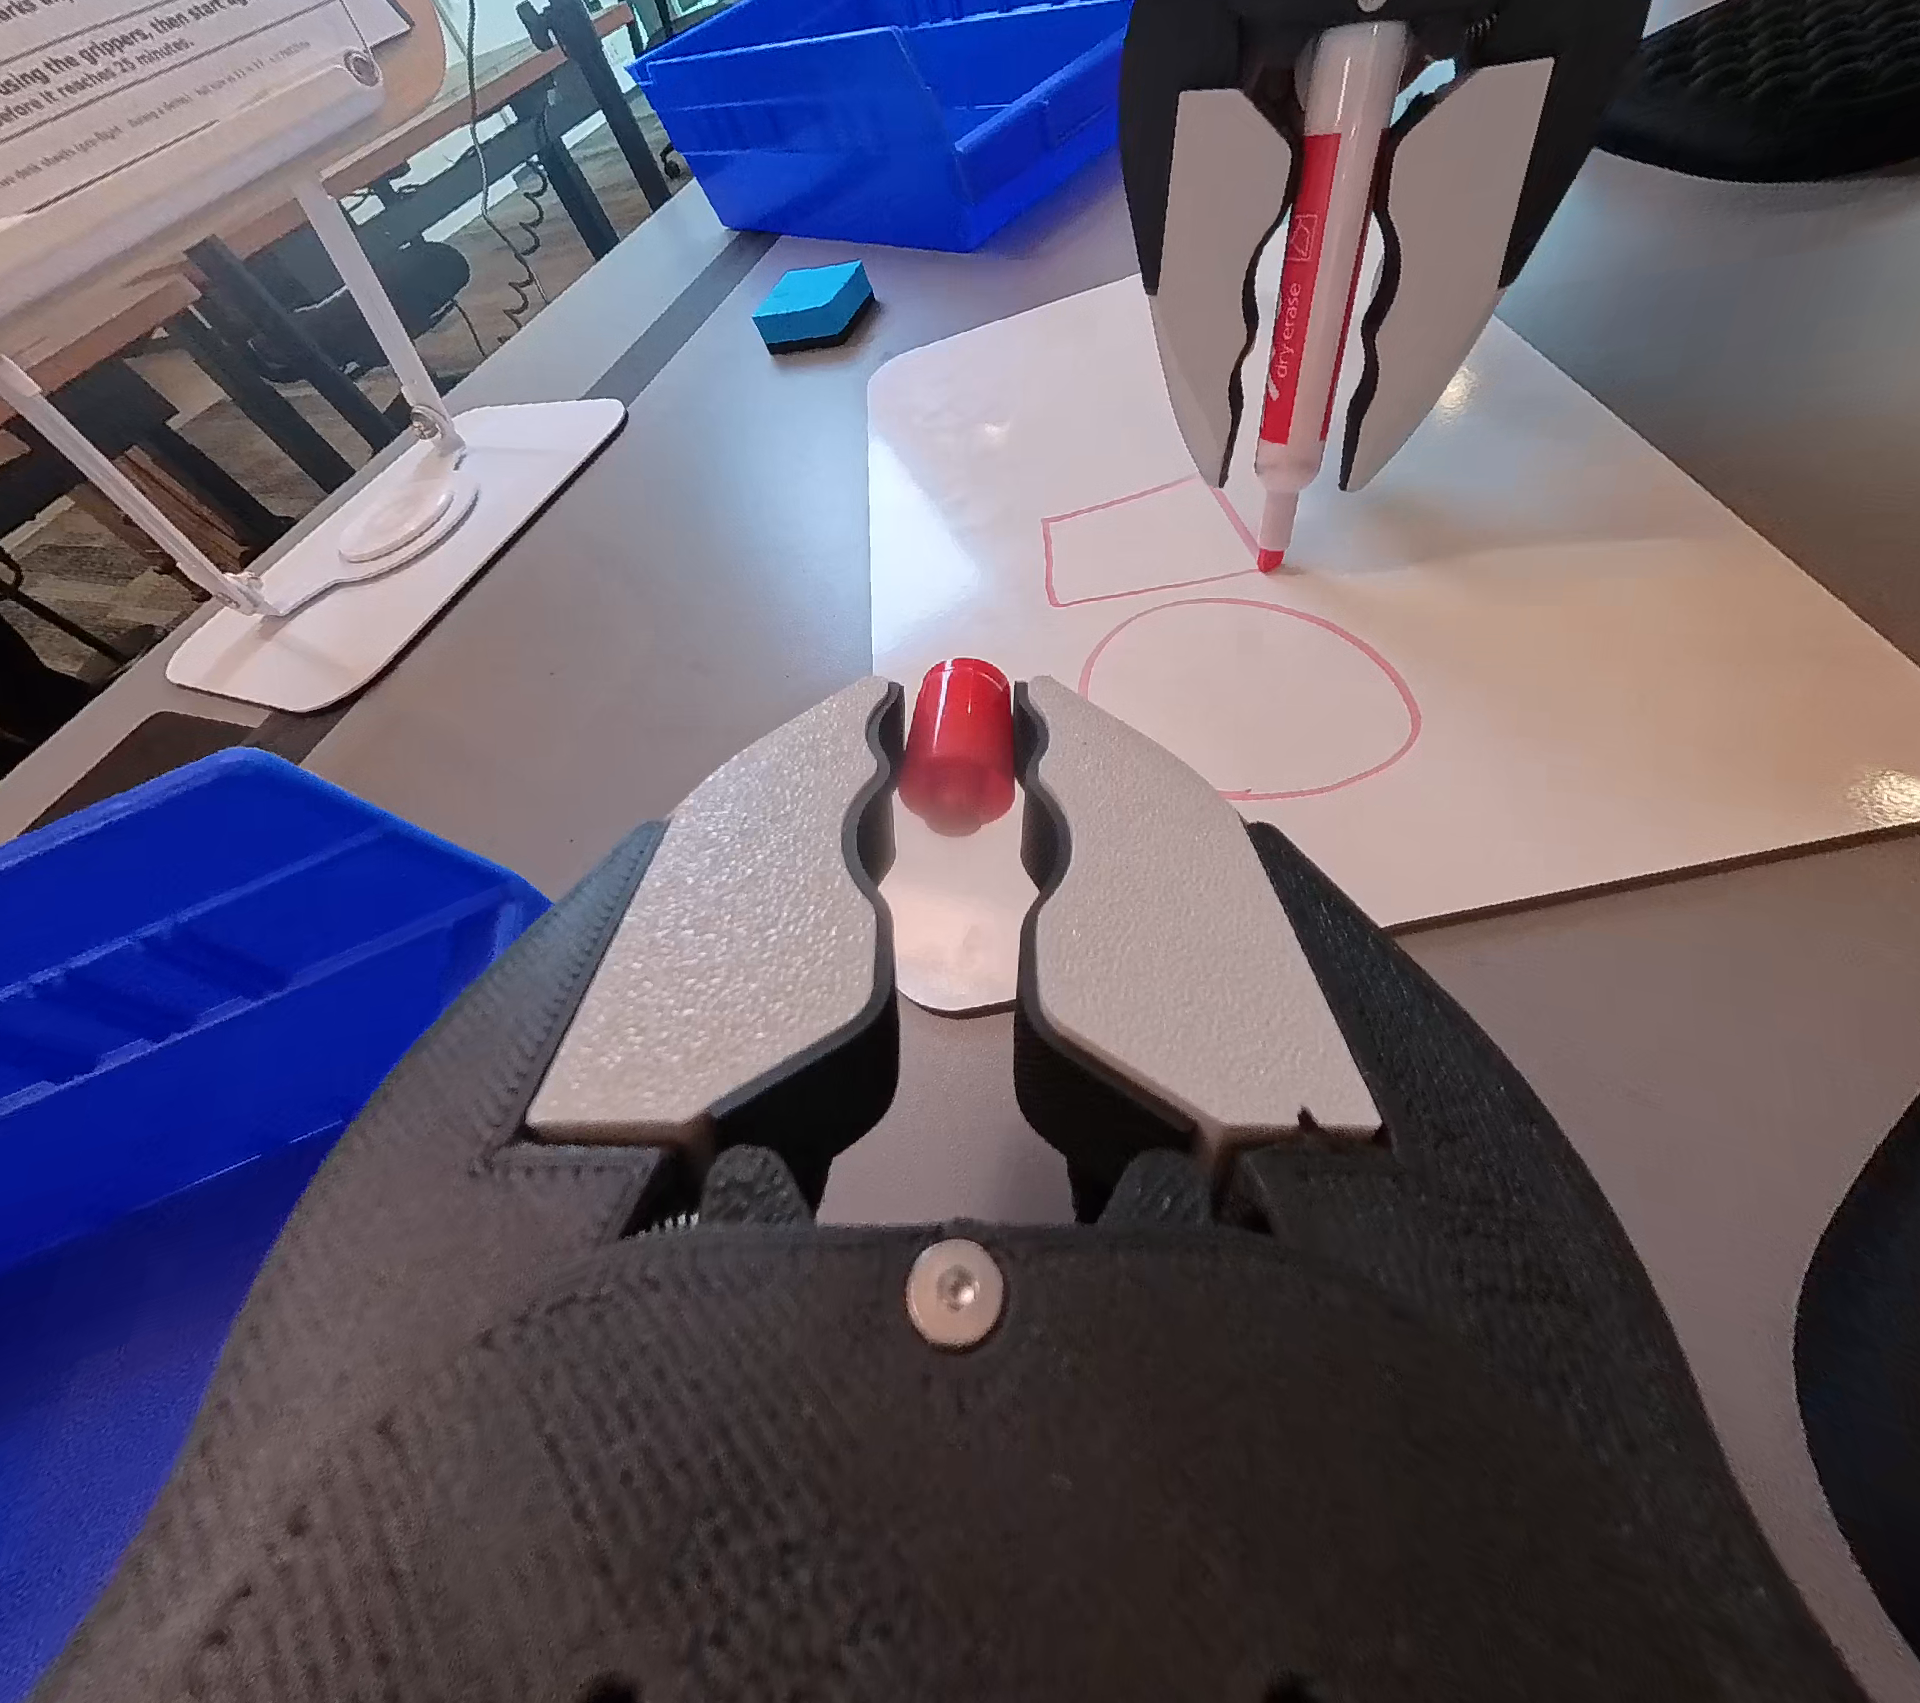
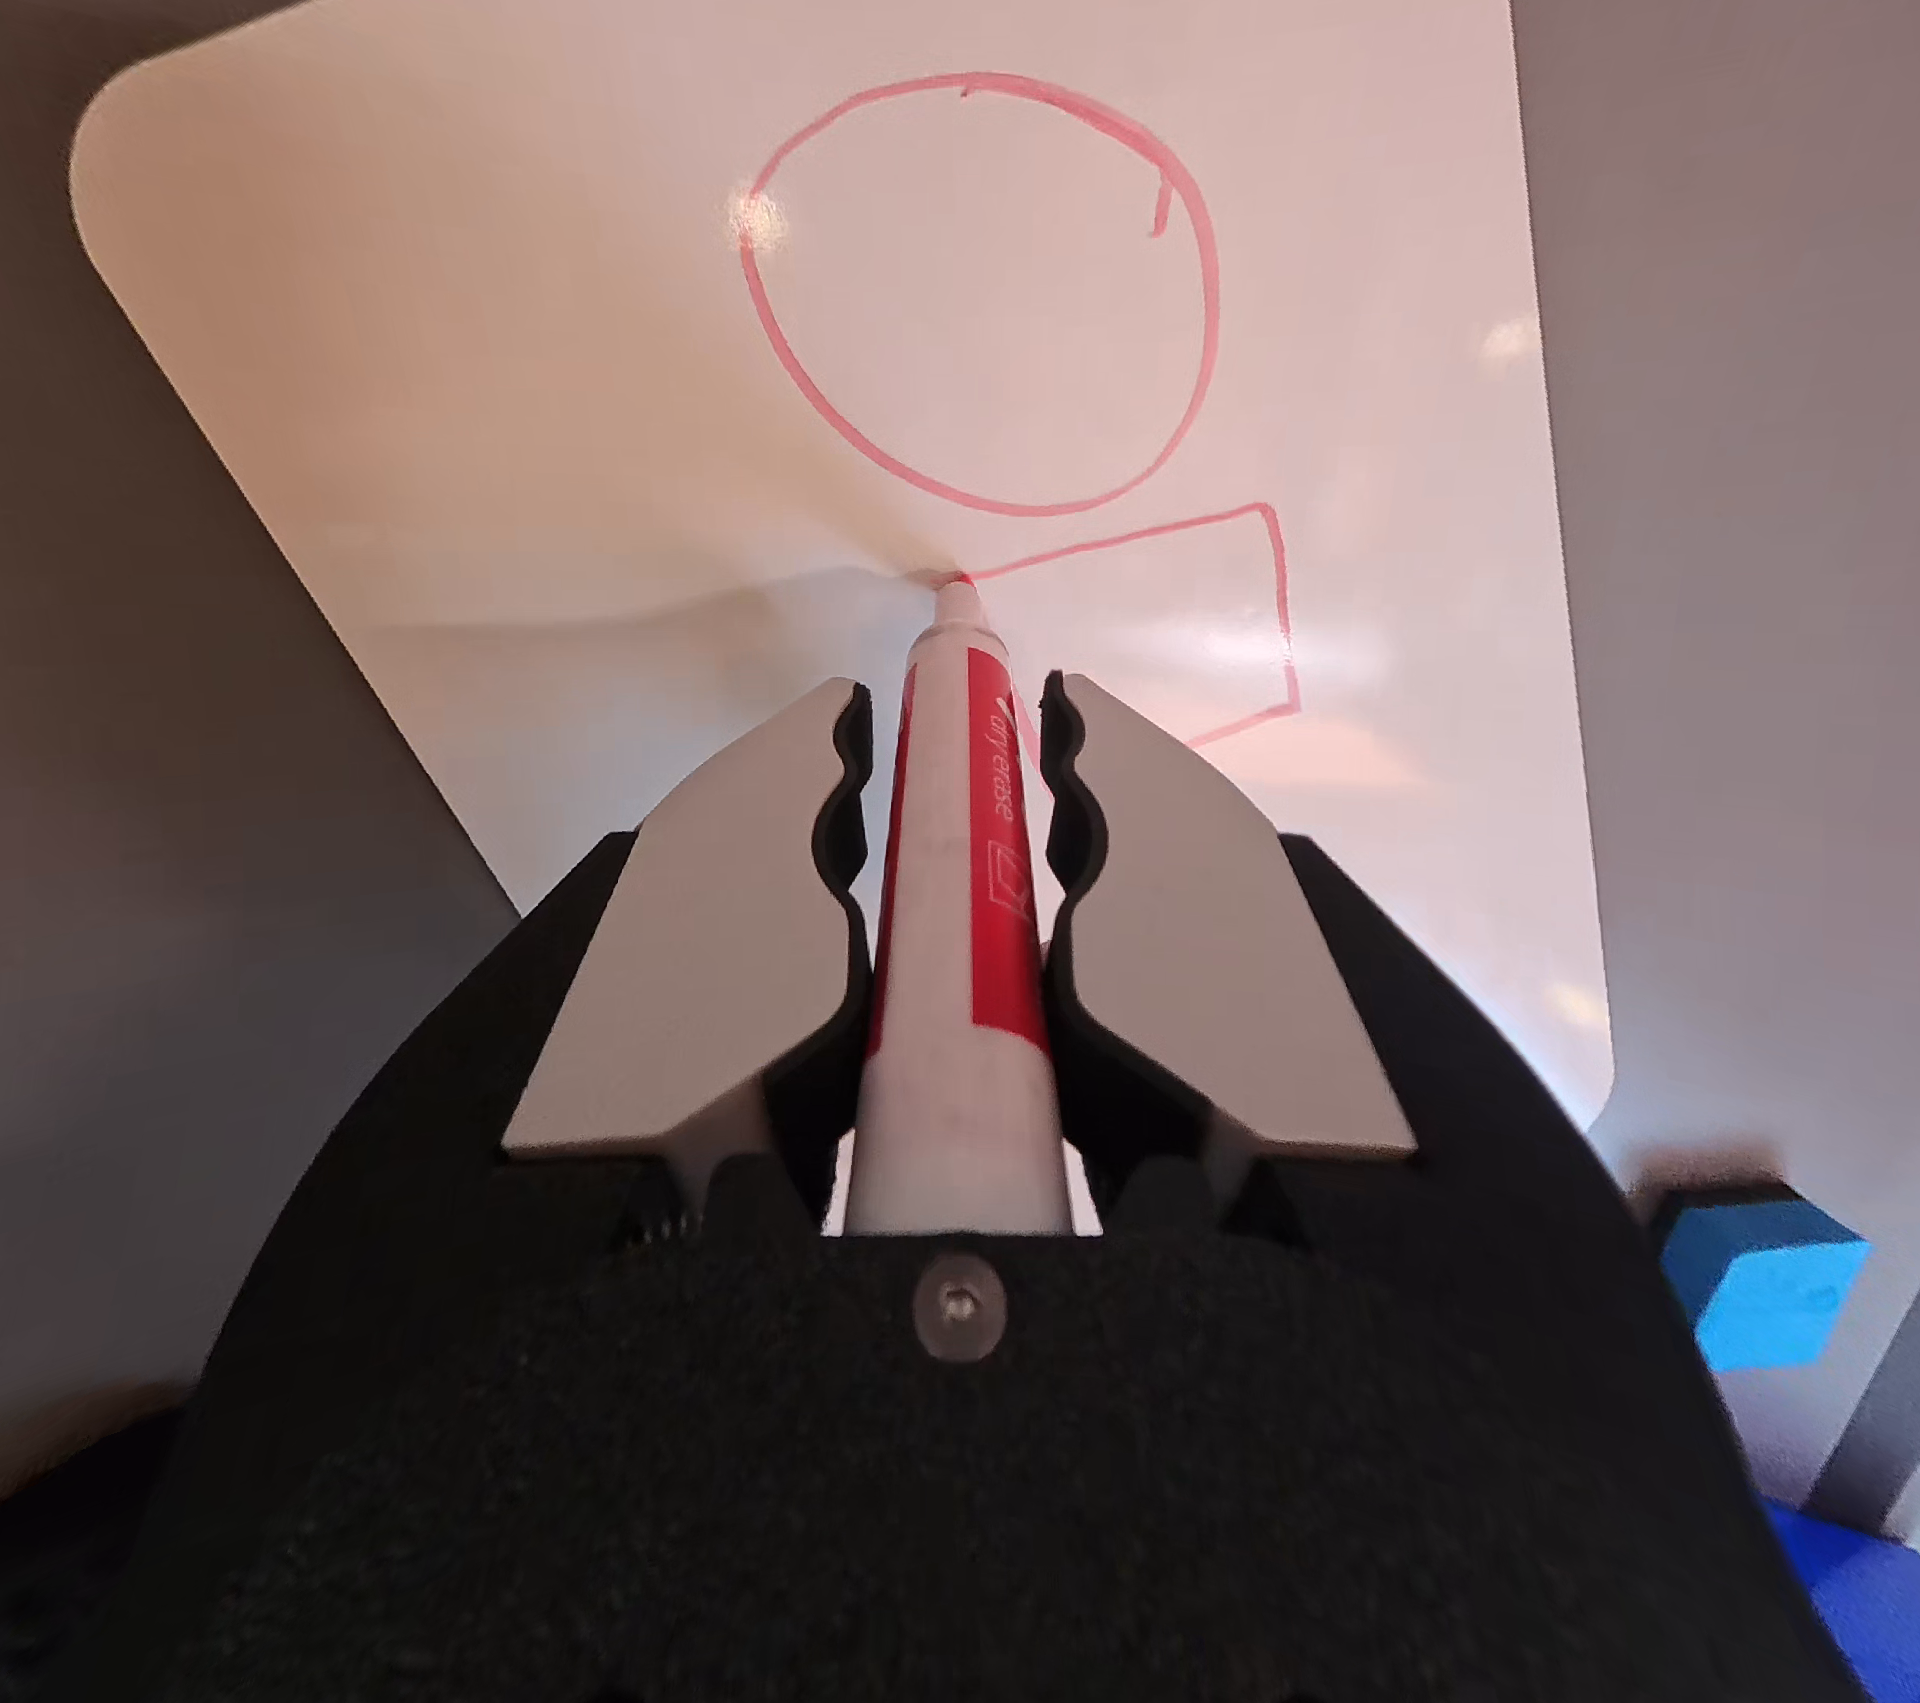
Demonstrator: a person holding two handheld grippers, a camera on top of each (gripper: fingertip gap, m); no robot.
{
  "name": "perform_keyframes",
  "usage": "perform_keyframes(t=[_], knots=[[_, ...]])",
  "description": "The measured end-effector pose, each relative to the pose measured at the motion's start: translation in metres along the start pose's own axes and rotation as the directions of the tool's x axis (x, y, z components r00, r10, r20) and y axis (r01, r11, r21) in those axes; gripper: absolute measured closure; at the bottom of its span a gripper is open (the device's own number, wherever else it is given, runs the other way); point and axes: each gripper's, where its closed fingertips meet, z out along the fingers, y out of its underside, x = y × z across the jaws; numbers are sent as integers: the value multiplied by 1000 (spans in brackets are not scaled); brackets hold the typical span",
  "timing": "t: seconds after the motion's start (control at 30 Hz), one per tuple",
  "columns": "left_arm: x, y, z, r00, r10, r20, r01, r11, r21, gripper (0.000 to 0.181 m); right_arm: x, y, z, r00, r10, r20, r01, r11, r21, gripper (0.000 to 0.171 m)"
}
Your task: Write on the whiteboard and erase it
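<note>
Whiteboard (image 1: 1507,718) lies flat on the grey table (image 1: 665,614), bearing a red circle (image 2: 982,292) and a near-complete square (image 2: 1174,625). Right gripper (image 2: 956,708) clamps the red marker (image 2: 956,874) lengthwise, tip touching the board to draw. Eraser (image 1: 812,307) waits beyond the board's far-left corner. Left gripper (image 1: 956,697) pinches the marker cap (image 1: 956,749), keeping it ready for recapping.

Grey tabletop (image 1: 644,635). Flat on it: whiteboard (image 1: 1507,697), eraser (image 1: 812,306) just beyond its far corner, blue bin (image 1: 883,105) behind that, white stand base (image 1: 416,531) at left, second blue bin (image 1: 187,957) near left.
</note>
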Motion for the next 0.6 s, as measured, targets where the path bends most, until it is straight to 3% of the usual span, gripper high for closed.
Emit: perform_keyframes(t=[0.6], knots=[[0, -1, 0, 1000, 4, 0, -4, 1000, 0, 161, 10, -10, -10, 1000, 28, -12, -28, 998, 63, 138]])
